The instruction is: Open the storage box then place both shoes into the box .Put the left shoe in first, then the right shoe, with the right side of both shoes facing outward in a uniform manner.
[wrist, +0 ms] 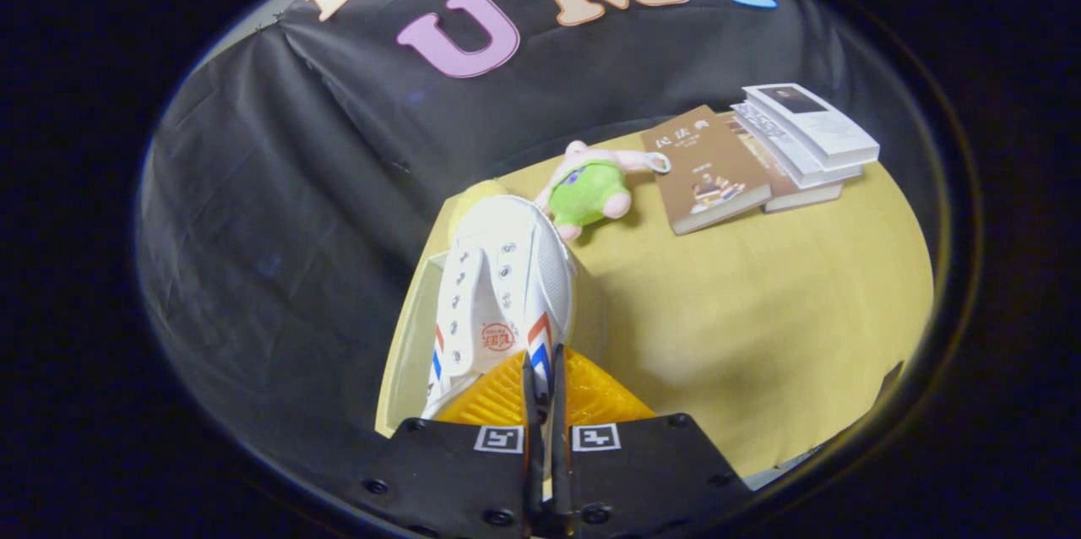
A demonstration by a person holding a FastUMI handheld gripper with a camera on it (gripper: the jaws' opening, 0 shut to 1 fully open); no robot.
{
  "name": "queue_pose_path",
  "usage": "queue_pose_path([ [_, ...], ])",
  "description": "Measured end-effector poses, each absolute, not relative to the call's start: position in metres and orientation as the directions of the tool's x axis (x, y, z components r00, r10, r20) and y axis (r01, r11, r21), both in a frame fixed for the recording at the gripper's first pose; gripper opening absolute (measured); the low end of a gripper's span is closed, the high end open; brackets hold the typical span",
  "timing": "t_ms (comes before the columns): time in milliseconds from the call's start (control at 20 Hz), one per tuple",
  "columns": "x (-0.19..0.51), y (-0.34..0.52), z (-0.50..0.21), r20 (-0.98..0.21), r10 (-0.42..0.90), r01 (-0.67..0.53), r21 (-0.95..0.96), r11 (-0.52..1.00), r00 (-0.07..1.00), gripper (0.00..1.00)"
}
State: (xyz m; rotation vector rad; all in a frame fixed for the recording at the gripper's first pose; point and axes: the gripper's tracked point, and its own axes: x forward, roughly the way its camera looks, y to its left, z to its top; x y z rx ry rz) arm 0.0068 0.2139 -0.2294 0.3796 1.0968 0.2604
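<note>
The gripper [541, 387] is pinching the collar of a white shoe [498, 294], its fingers clamped close on the thin wall. The shoe is hanging over the box [405, 345] at the desk's [760, 311] left edge. A plush toy [591, 188] and books [760, 159] are lying near the far edge.

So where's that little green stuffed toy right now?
In the gripper view, the green stuffed toy lies on the yellow table, just beyond the toe of the white shoe the gripper is clamping, beside the brown book.
</note>
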Motion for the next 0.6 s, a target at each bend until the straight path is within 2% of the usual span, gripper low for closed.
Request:
queue_pose_path([
  [50, 0.006, 0.221, -0.234, -0.815, 0.389, -0.018, 0.423, 0.906, 0.43, 0.07],
  [350, 0.005, 0.243, -0.26, -0.839, 0.358, -0.014, 0.387, 0.922, 0.41, 0.28],
  [500, 0.022, 0.249, -0.247, -0.789, 0.373, -0.027, 0.413, 0.91, 0.488, 0.38],
  [600, 0.028, 0.238, -0.242, -0.779, 0.34, -0.045, 0.374, 0.926, 0.526, 0.59],
])
